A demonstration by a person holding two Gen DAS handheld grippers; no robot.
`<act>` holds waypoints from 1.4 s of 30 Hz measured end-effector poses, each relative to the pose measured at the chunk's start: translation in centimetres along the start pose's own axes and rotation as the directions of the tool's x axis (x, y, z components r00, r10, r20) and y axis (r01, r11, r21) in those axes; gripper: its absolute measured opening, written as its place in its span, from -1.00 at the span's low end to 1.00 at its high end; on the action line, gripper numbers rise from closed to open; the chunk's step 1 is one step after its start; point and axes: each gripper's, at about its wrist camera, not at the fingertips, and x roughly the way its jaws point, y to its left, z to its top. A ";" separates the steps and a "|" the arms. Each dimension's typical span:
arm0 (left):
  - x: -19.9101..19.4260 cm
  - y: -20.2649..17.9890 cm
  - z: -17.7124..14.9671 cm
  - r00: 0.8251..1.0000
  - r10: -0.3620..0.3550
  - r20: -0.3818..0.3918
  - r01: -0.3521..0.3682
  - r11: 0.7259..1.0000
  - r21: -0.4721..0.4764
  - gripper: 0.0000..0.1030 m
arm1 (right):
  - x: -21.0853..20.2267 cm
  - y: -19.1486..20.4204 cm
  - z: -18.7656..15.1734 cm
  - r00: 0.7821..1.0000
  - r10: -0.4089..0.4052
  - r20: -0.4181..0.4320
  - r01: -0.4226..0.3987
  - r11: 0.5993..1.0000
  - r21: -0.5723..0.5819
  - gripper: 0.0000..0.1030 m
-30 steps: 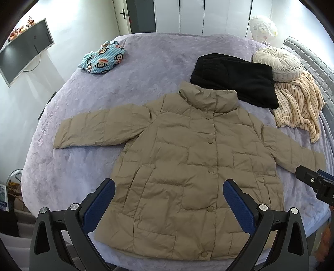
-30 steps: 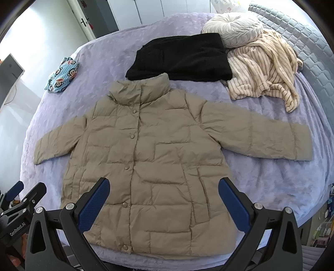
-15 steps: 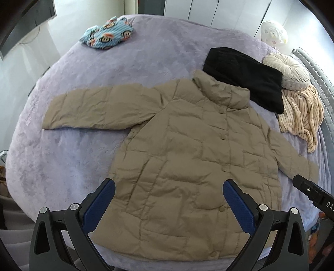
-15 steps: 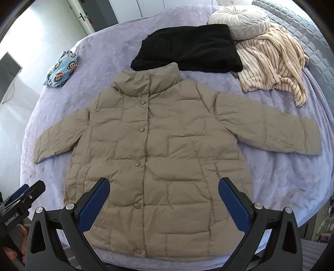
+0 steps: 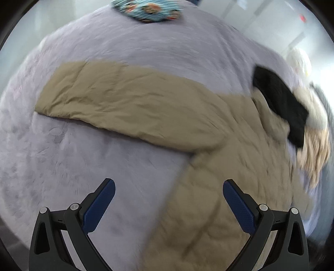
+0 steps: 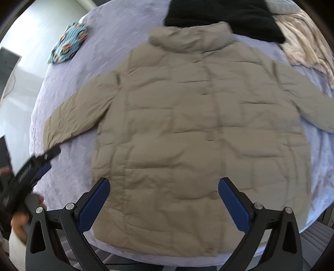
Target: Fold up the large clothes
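The jacket point(image 6: 200, 133) lies spread flat on the bed point(image 5: 62, 166), front side up. The right gripper point(image 6: 163, 200) hovers wide open and empty above the hem. The left gripper point(image 5: 169, 200), also wide open and empty, hangs near the sleeve point(image 5: 125, 104) stretched ahead of it.

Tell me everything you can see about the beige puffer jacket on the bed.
The beige puffer jacket is quilted and looks padded, with a stand-up collar and a snap-button front, apparently closed. It lies flat, front up, unfolded on the lavender bedspread, both sleeves spread outward. Its collar touches or overlaps a black garment. Its hem lies near the bed's front edge. Neither gripper touches it; the frames are motion-blurred.
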 end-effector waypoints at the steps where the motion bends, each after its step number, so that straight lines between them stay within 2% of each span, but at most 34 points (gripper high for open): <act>1: 0.9 1.8 0.9 0.999 -0.034 0.007 0.034 0.998 -0.047 1.00 | 0.3 0.6 0.0 1.000 0.002 -0.006 -0.002 1.000 -0.005 1.00; 4: 3.5 6.6 2.9 0.993 -0.117 0.028 0.120 0.975 -0.188 1.00 | 2.0 2.3 0.1 1.000 0.002 -0.031 -0.003 1.000 -0.024 1.00; 8: 7.5 11.9 5.0 0.978 -0.199 0.055 0.205 0.909 -0.362 1.00 | 4.0 3.5 0.1 0.998 0.002 -0.057 -0.004 1.000 -0.031 1.00; 12: 8.9 14.1 7.0 0.975 -0.189 0.117 0.221 0.881 -0.418 1.00 | 5.6 4.3 0.7 0.998 0.002 -0.067 -0.005 0.999 -0.034 1.00; 14: 8.8 14.6 8.1 0.972 -0.178 0.154 0.227 0.881 -0.415 1.00 | 6.1 4.6 1.3 0.999 0.008 -0.053 -0.011 0.999 -0.038 1.00; 16: 8.7 15.0 9.4 0.974 -0.129 0.185 0.196 0.891 -0.410 0.95 | 6.5 4.7 2.1 0.999 0.007 -0.039 -0.009 0.999 -0.042 1.00; 17: 8.5 15.2 9.9 0.975 -0.102 0.199 0.178 0.893 -0.414 0.74 | 6.7 4.9 2.7 0.999 0.008 -0.034 -0.009 0.999 -0.042 1.00; 18: 8.6 15.6 10.8 0.975 -0.088 0.203 0.167 0.894 -0.416 0.39 | 7.0 5.1 3.3 1.000 0.014 -0.023 -0.015 0.999 -0.045 1.00; 19: 8.7 15.6 11.1 0.975 -0.085 0.203 0.164 0.896 -0.412 -0.14 | 7.2 5.3 3.8 1.000 0.021 -0.012 -0.021 0.999 -0.049 1.00; 21: 9.0 15.9 11.8 0.970 -0.127 0.205 0.198 0.904 -0.380 -0.84 | 7.7 6.0 5.1 0.999 0.037 0.016 -0.036 0.997 -0.061 1.00; 22: 8.6 16.3 12.5 0.968 -0.135 0.212 0.207 0.906 -0.368 -0.84 | 8.0 6.3 5.7 0.999 0.046 0.027 -0.044 0.997 -0.066 1.00; 24: 7.4 15.4 12.6 0.966 -0.105 0.237 0.178 0.932 -0.315 -0.84 | 8.6 7.0 7.0 0.997 0.056 0.054 -0.053 0.997 -0.063 0.99; 26: 6.0 14.1 12.7 0.960 -0.081 0.269 0.152 0.955 -0.255 -0.84 | 8.8 7.5 8.0 0.992 0.089 0.093 -0.084 0.995 -0.059 0.76; 27: 5.2 13.5 12.7 0.954 -0.078 0.288 0.145 0.964 -0.221 -0.84 | 9.0 7.9 8.7 0.987 0.108 0.116 -0.102 0.993 -0.060 0.39; 28: 4.3 13.0 12.8 0.949 -0.080 0.306 0.144 0.970 -0.193 -0.84 | 9.3 8.2 9.0 0.985 0.117 0.123 -0.110 0.992 -0.058 -0.14; 29: 3.5 12.6 12.8 0.944 -0.084 0.320 0.145 0.974 -0.172 -0.84 | 9.8 8.5 9.6 0.983 0.136 0.126 -0.130 0.990 -0.053 -0.40; 30: 2.6 12.0 12.8 0.938 -0.090 0.335 0.145 0.979 -0.142 -0.84 | 10.4 8.7 10.2 0.978 0.166 0.126 -0.162 0.986 -0.047 -0.57; 34: -0.2 9.6 12.5 0.922 -0.093 0.377 0.116 0.992 -0.039 -0.84 | 12.5 10.1 11.6 0.951 0.272 0.146 -0.267 0.962 -0.054 -0.61; 36: -1.3 7.9 12.6 0.910 -0.113 0.399 0.118 0.993 0.011 -0.84 | 14.6 10.8 12.0 0.938 0.322 0.126 -0.319 0.947 -0.044 -0.61; 39: -2.9 4.8 12.1 0.892 -0.163 0.422 0.131 0.986 0.103 -0.84 | 17.7 11.1 11.8 0.931 0.356 0.084 -0.357 0.934 -0.004 -0.62; 42: -3.8 0.9 11.8 0.888 -0.231 0.399 0.164 0.967 0.196 -0.84 | 19.2 11.0 11.0 0.933 0.348 0.089 -0.350 0.937 0.005 -0.63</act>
